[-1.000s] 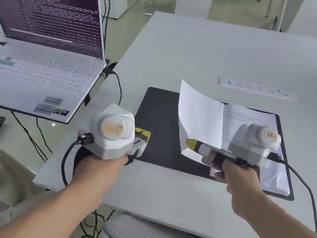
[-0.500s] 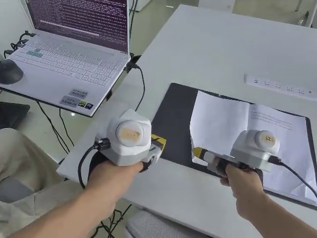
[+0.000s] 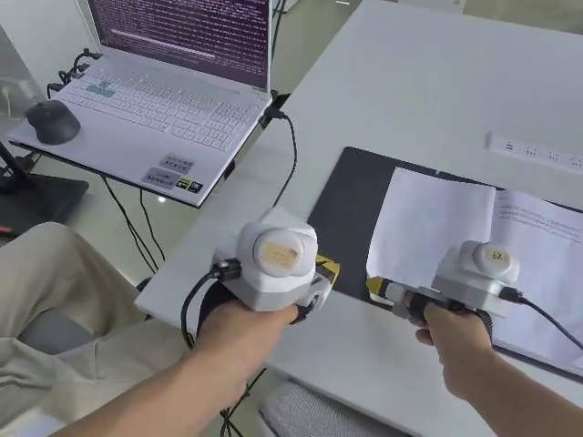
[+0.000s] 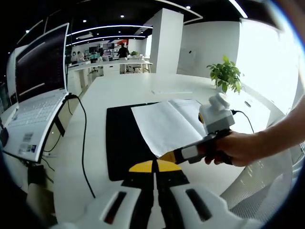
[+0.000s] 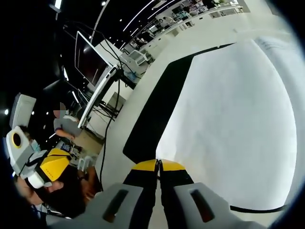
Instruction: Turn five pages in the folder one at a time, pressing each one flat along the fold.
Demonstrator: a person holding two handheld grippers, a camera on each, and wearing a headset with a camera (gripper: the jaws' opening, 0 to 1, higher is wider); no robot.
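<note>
Left gripper [image 3: 323,270] is hovering, jaws together and empty, just beside the open folder [image 3: 351,205] on the table [image 3: 437,82]. Right gripper [image 3: 376,288] is pinching the page [image 3: 428,228] by its near corner. Tugging sideways now risks ripping it.

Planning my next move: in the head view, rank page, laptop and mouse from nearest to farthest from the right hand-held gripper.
1. Page, held by the right hand-held gripper.
2. Laptop, up and to the left.
3. Mouse, farthest left.
</note>
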